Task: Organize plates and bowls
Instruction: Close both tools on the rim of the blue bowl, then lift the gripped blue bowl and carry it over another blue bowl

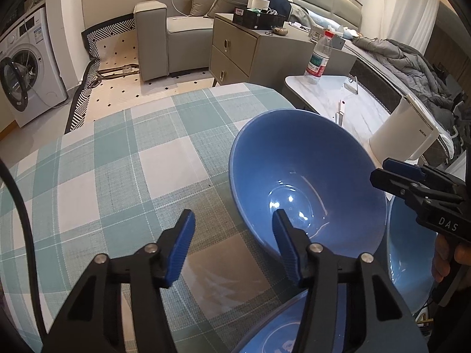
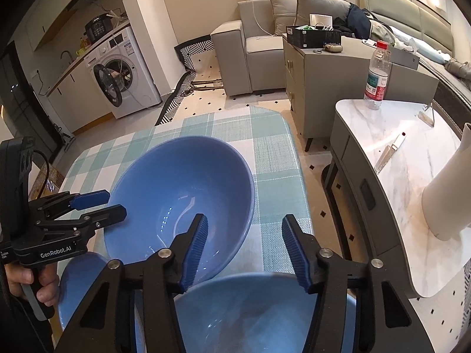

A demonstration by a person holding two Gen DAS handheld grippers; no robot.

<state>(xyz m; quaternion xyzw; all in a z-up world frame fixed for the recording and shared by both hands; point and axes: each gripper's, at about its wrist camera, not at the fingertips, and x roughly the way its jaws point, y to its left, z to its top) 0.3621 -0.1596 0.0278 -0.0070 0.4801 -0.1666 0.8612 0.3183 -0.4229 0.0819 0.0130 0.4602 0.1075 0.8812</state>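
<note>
Just ahead of the left gripper, a little to its right, stands the large blue bowl on the checked tablecloth. The fingers of this gripper are wide apart and hold nothing. Its right finger appears in front of the near wall of the bowl, but I cannot tell whether it touches the rim.

The right gripper is also spread open and empty. From its own view the same bowl lies ahead and to the left, and a second blue bowl is directly below its fingers. A third blue dish is seen low at the left, under the left tool; if it is a plate or a bowl I cannot say.

I judge that the stacking is only at the beginning, because the three blue pieces are side by side and none sits inside another.

Several things could go wrong. The glaze is smooth and shiny, so a grip taken on the thin rim with only the fingertips may slip, and the bowl could tilt out. The large bowl is not far from the rounded edge of the table on its right side; a push instead of a clean pinch could slide it toward that edge. The two tools are also near each other around the same bowl, so they may collide if both close on it together.
</note>
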